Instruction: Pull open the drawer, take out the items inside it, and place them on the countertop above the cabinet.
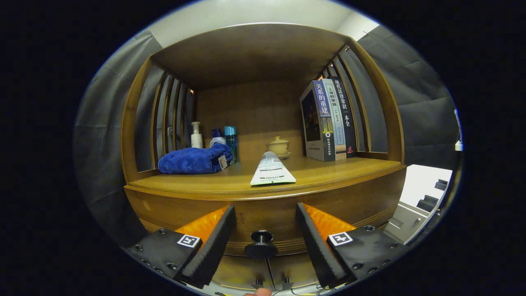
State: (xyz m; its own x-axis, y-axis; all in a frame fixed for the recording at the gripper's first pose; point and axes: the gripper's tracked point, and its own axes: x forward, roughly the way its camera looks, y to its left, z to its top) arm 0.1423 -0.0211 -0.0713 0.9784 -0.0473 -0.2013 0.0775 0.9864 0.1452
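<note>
The tongs (265,242) hang released, empty, fingers spread either side of the drawer knob (261,243), which sits between them, untouched. The drawer (263,213) looks closed or nearly so; its inside is hidden. On the tabletop (353,168) at 12 o'clock from the knob lies a white tube (272,169), with a blue towel (193,160) at 11 and books (328,119) at 1. If the tube came from the drawer, part is done; I cannot tell.
</note>
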